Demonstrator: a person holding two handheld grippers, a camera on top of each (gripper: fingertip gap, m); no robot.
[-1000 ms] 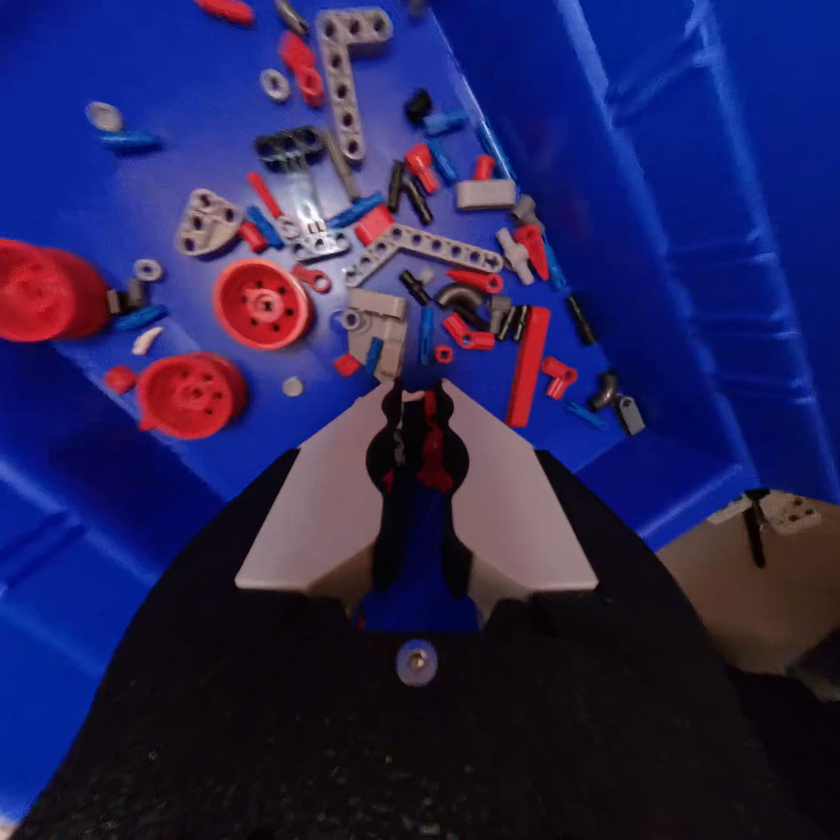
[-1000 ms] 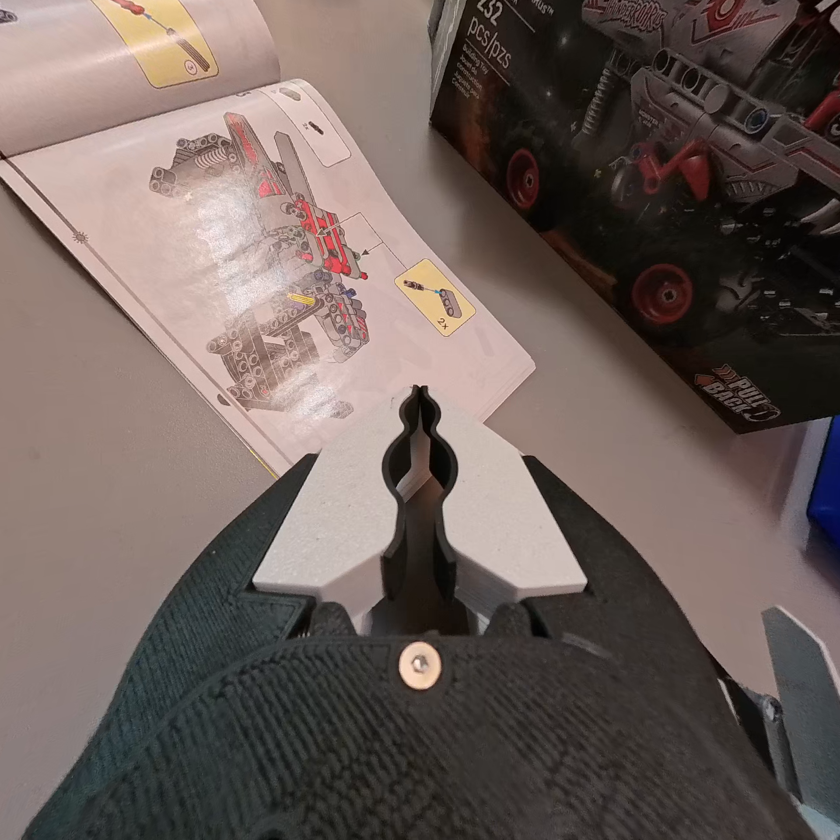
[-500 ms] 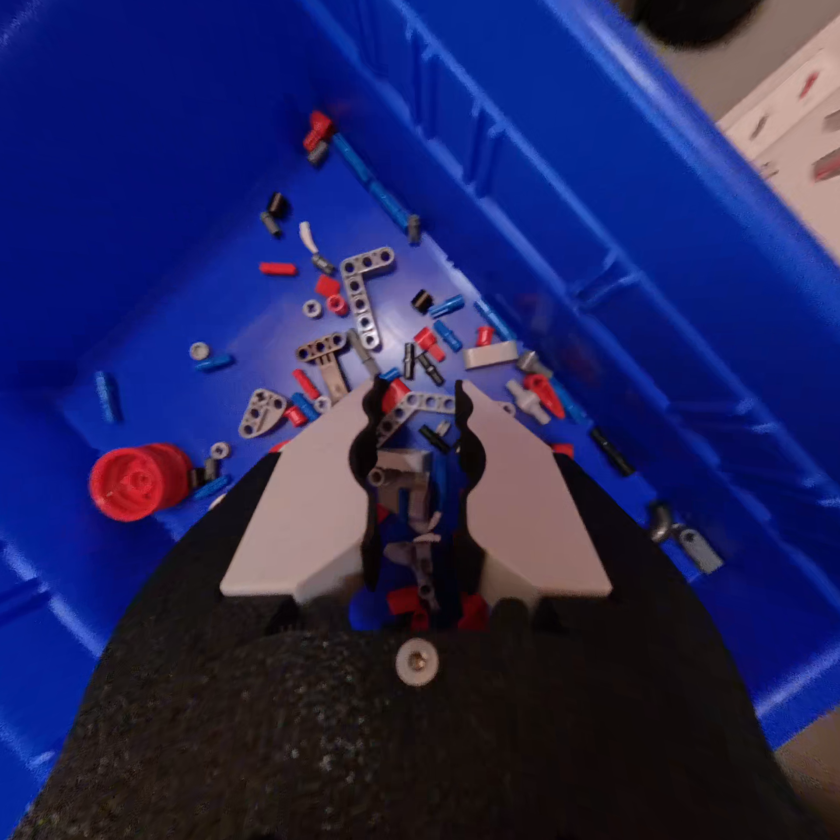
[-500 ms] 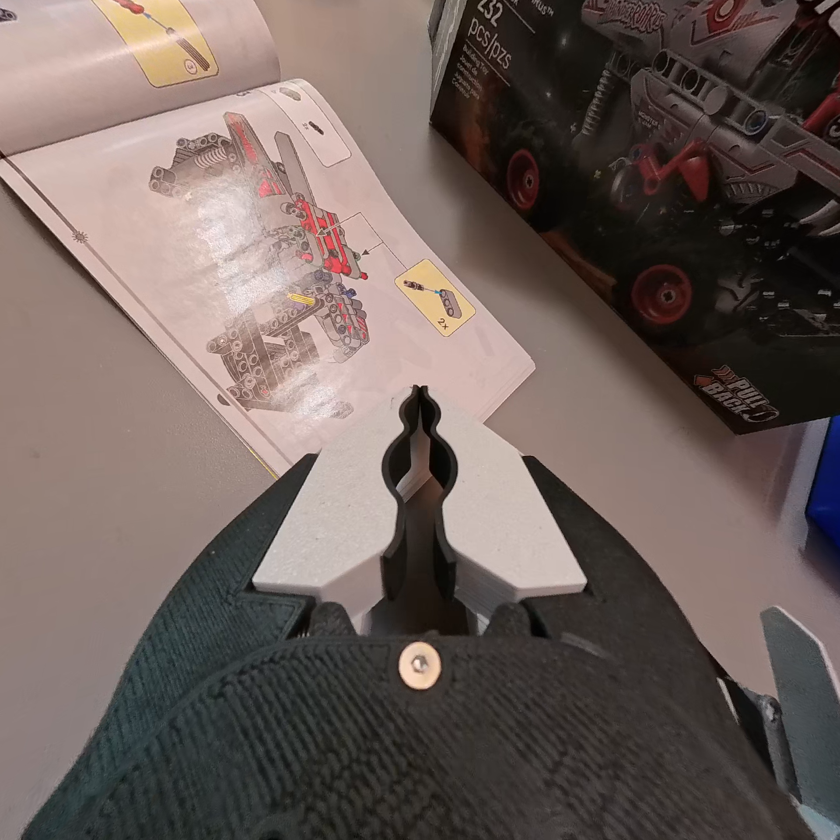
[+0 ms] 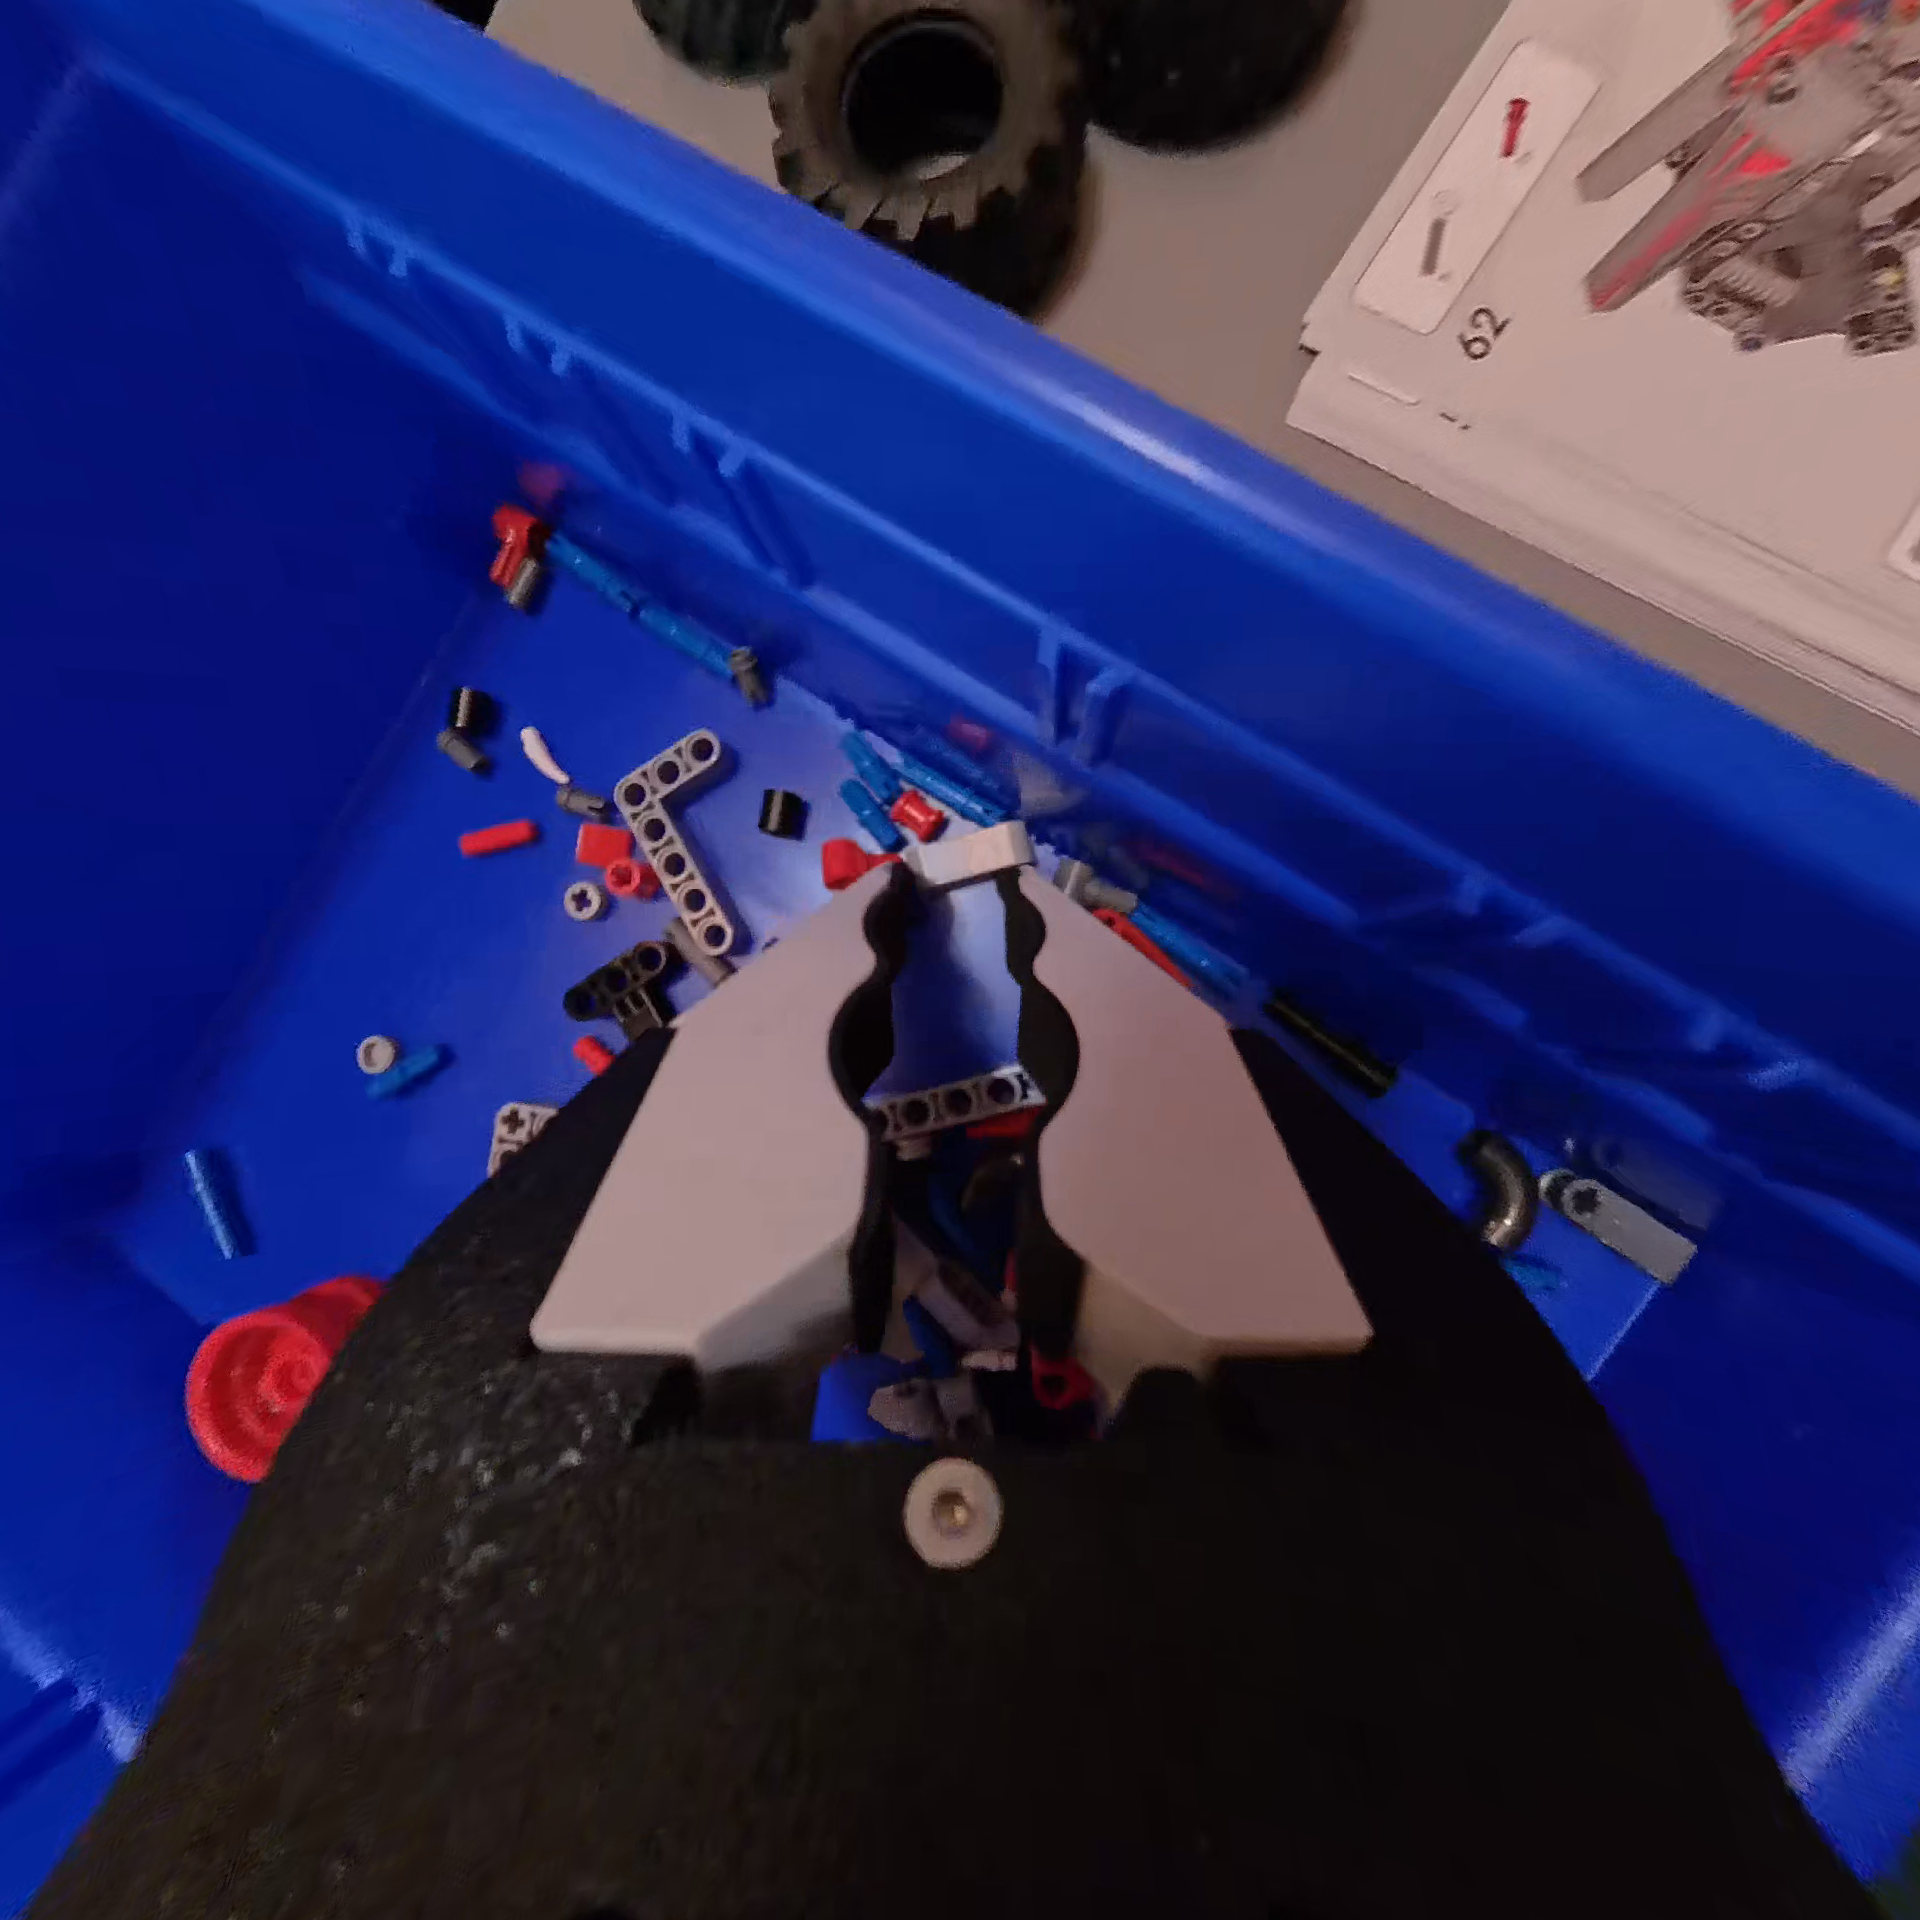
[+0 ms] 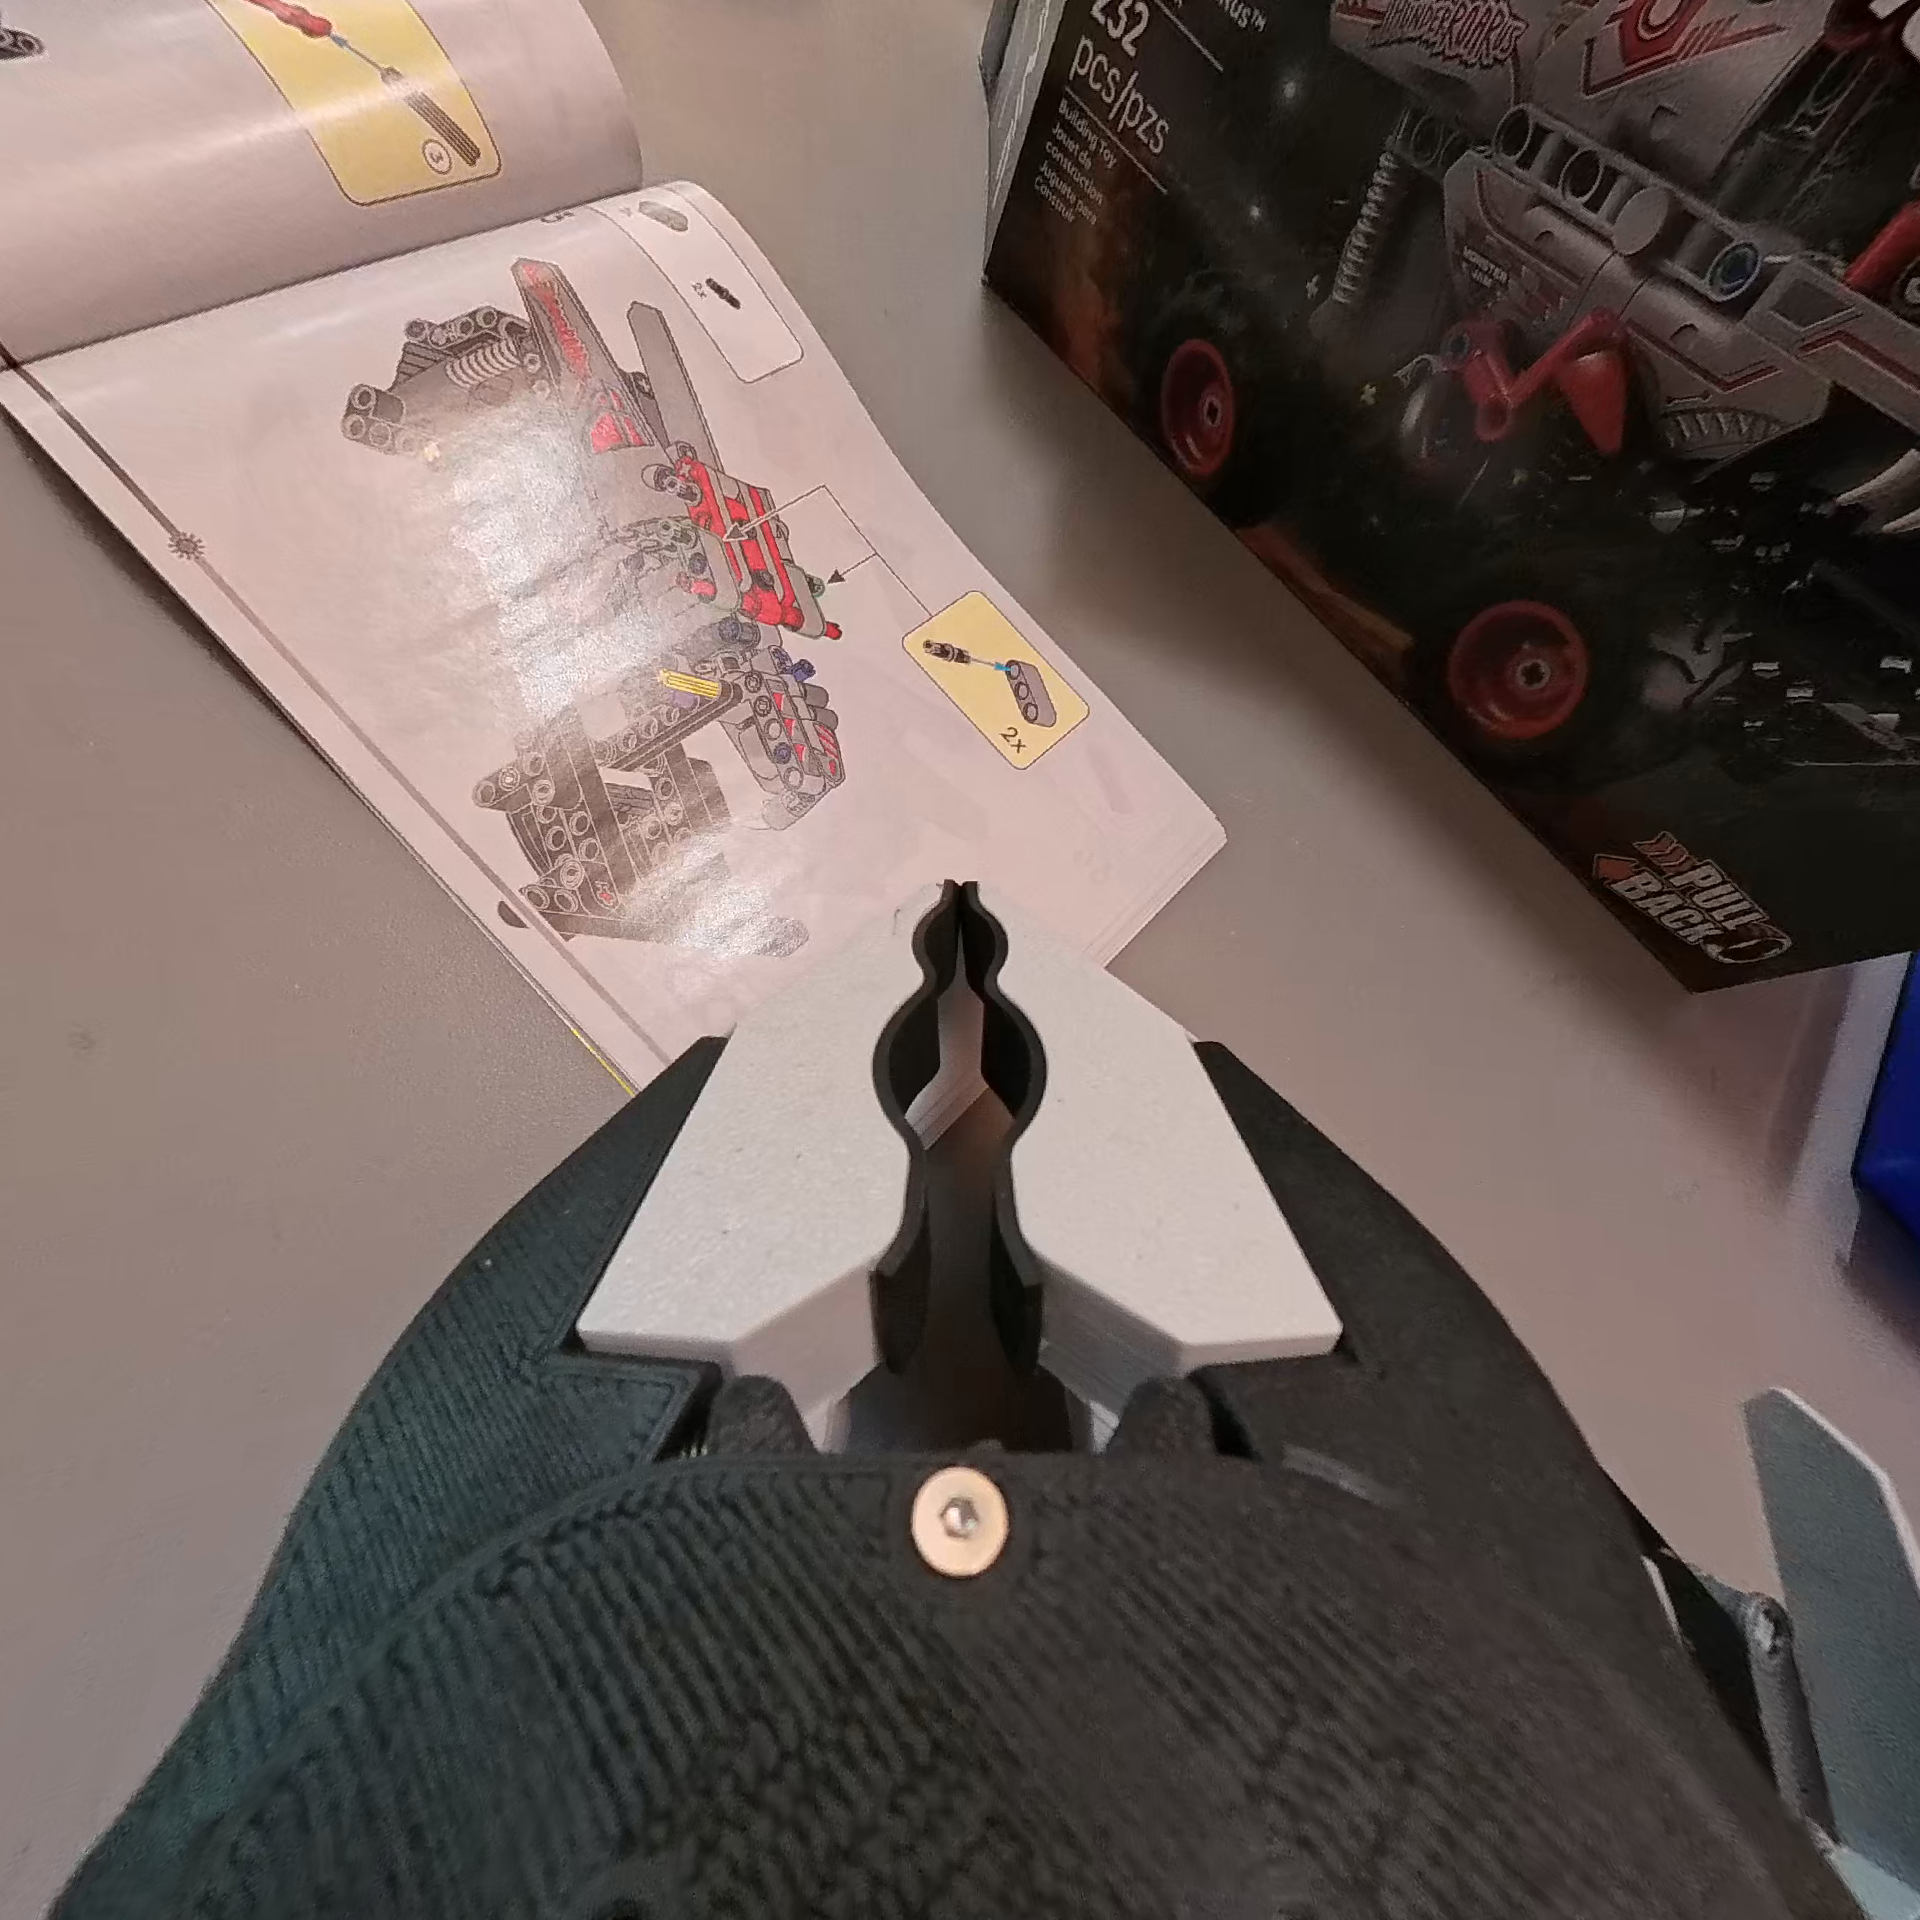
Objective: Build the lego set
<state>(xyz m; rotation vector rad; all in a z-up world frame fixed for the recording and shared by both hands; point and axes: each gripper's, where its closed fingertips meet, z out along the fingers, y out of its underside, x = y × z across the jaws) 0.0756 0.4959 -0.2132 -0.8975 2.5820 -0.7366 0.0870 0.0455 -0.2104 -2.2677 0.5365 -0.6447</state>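
Observation:
My left gripper [image 5: 956, 894] is open and empty above the floor of a blue bin [image 5: 1143, 540] strewn with small red, grey, black and blue Lego pieces. A short light grey beam [image 5: 971, 852] lies just beyond its fingertips. A grey L-shaped beam [image 5: 675, 842] lies to the left, and a red wheel hub [image 5: 260, 1371] at the lower left. A grey holed beam [image 5: 956, 1107] shows through the gap between the jaws. My right gripper [image 6: 958, 894] is shut and empty over the grey table, its tips at the edge of the open instruction booklet [image 6: 623, 571].
Black tyres [image 5: 925, 114] lie on the table beyond the bin wall, and the booklet [image 5: 1662, 364] lies to the right of them. The Lego set box [image 6: 1507, 416] stands at the right. A bin corner [image 6: 1891, 1143] and a pale grey flat part [image 6: 1818, 1558] are at the right edge. The left tips stand about 15 cm off the red wheel hub [image 5: 260, 1371].
My left gripper has opened and risen from the bin floor, swinging toward the bin's far wall, so the table beyond now shows. The right gripper has not moved.

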